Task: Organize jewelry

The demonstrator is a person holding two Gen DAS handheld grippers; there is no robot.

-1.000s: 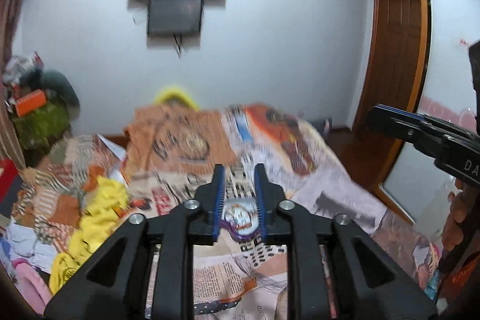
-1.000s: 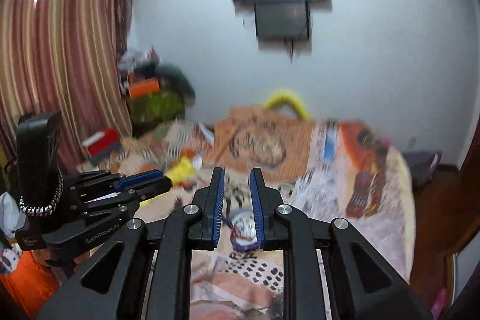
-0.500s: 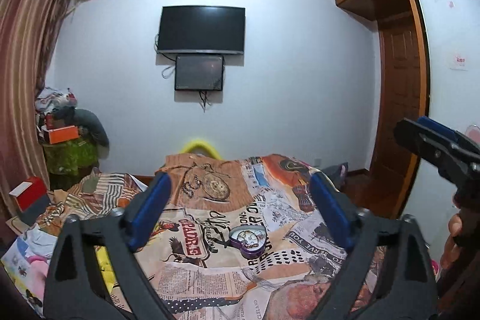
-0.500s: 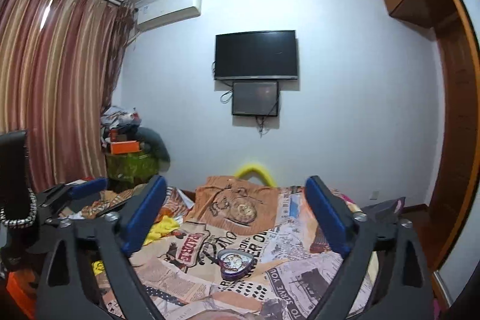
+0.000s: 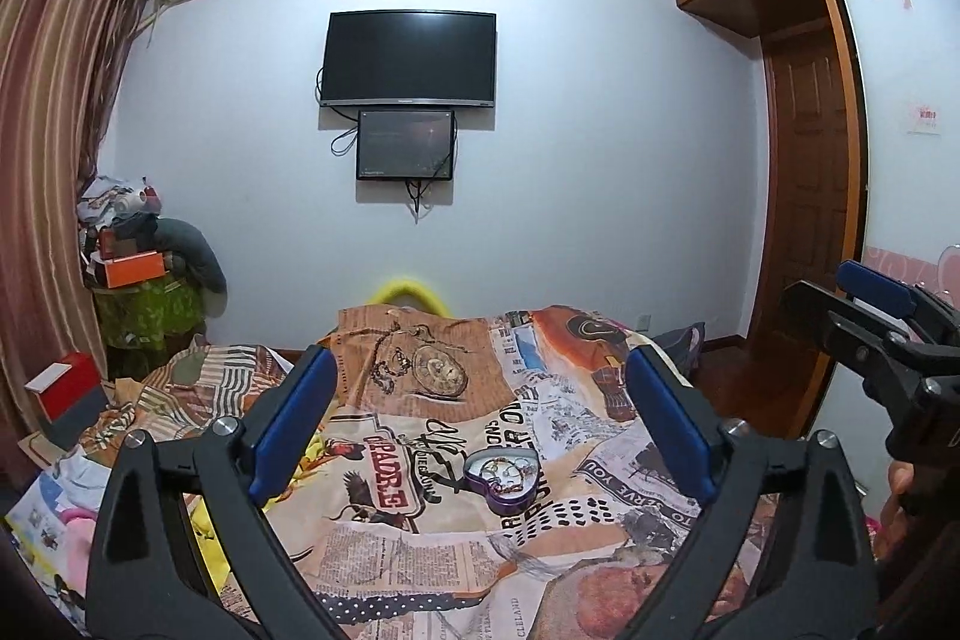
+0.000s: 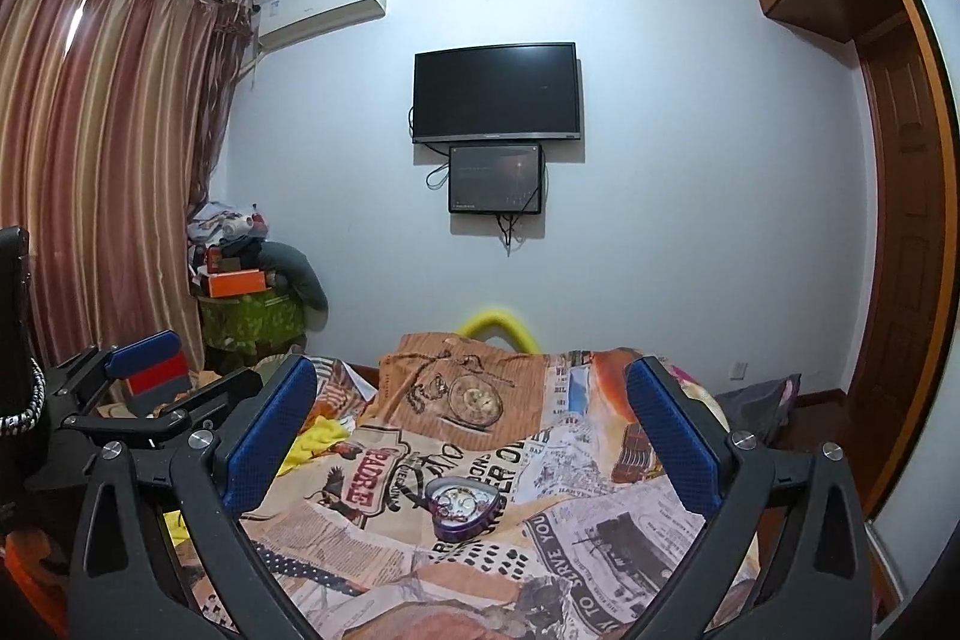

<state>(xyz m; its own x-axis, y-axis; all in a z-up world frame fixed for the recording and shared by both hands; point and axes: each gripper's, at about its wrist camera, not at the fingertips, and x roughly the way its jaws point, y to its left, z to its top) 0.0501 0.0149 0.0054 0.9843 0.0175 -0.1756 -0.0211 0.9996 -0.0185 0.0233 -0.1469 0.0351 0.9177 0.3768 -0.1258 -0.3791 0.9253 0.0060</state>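
Left wrist view: the left gripper (image 5: 480,424) is seen spread wide after just opening, with nothing held; the heart-shaped jewelry tin (image 5: 503,478) lies on the bed (image 5: 420,538), lower centre. The right gripper (image 5: 864,298) appears at right edge.

Right wrist view: the right gripper (image 6: 474,436), just opened, is seen wide and empty; the tin (image 6: 461,507) lies lower centre. The left gripper (image 6: 144,388) appears at left.

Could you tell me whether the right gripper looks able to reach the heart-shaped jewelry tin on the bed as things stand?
Probably yes: the right gripper is open and empty, the heart-shaped tin lies uncovered on the bedspread ahead, nothing between.
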